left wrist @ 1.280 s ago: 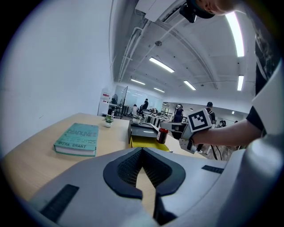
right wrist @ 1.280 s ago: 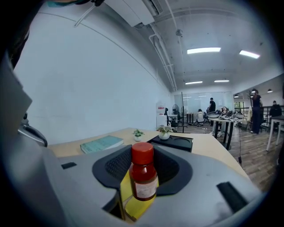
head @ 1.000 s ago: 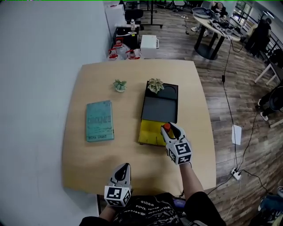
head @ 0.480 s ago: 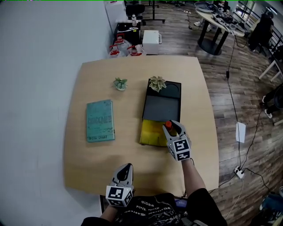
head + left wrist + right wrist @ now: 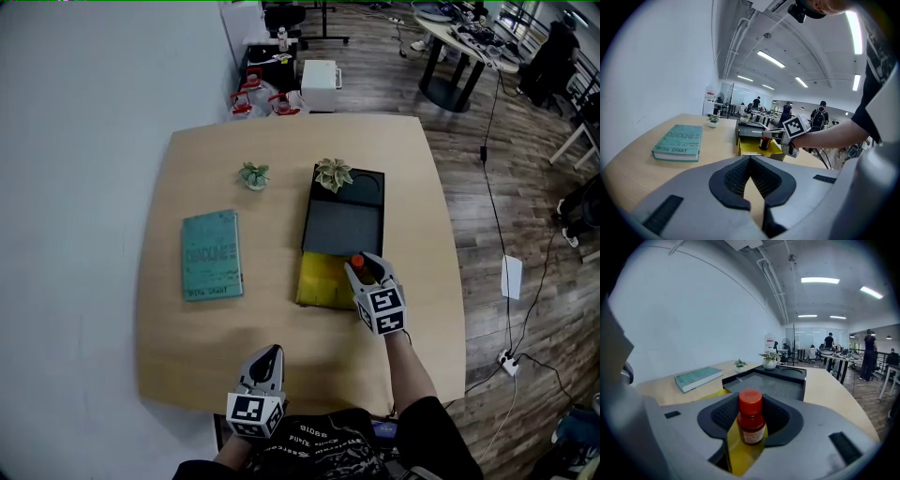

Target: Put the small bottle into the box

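Bottle [image 5: 751, 425] with a red cap is clamped upright in the right gripper [image 5: 366, 269], over the yellow box [image 5: 317, 281]. Left gripper [image 5: 268, 354] is closed, empty.

From overhead, the right claw [image 5: 367, 271] covers the small bottle [image 5: 357, 262] below its cap.

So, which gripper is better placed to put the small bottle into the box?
Right. The right gripper holds the small bottle above the yellow box; the left gripper is shut, empty and well short of it.
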Demonstrator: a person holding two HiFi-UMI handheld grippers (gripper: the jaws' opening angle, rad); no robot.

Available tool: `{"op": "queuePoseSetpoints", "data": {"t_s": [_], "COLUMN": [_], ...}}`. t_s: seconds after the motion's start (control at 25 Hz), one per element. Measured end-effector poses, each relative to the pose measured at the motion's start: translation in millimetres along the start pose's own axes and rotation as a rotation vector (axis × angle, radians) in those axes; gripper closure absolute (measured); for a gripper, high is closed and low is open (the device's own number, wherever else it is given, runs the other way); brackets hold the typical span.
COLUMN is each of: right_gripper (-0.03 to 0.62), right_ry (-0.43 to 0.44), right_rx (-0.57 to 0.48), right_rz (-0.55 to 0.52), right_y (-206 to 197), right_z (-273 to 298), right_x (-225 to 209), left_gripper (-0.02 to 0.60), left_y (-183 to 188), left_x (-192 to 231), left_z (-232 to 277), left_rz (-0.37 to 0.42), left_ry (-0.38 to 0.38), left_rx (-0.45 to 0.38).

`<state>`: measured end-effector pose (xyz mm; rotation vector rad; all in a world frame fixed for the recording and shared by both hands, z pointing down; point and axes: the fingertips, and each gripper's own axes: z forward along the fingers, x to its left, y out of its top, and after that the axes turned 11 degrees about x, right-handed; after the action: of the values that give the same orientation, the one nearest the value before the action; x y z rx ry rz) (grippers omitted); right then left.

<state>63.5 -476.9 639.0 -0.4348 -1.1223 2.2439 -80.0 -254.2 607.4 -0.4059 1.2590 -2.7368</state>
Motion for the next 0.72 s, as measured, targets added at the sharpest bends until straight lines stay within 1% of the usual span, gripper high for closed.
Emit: {"op": "queuePoseSetpoints", "data": {"t_s": [0.32,0.4,0.48,0.64,0.68,0.72], "right_gripper": [0.426,0.357,0.311,0.307,0.259,0.256], "right_ry": [-0.004,0.003,0.009,0.022,0.034,0.048], "right_rx": [0.041,0.039,0.017,-0.056,-0.068,-0.077], "right_rz": [-0.011,-0.009,-0.001,0.032,0.037,0.038], "right_y": [-6,-5,1,21,24,27], "right_z": [0,-1,-5,-23,-28,-34], "right_x": [2,4,6,9,11,15], "left_gripper": [0.578,0.578,0.578,0.578,0.578,0.578], "left_y": [4,2,2,0,0,0], "left_x": [0,0,1,2,1,0], "left_z": [-3,-3,-5,-8,-9,-11], "left_rz": [-0.005,-0.007,-0.008,-0.017,-0.019,-0.019], "left_ry": [-0.003,-0.001,0.000,0.000,-0.001,-0.004], "left_rx": [-0.009,-0.007,-0.008,-0.012,-0.014,-0.017]}}
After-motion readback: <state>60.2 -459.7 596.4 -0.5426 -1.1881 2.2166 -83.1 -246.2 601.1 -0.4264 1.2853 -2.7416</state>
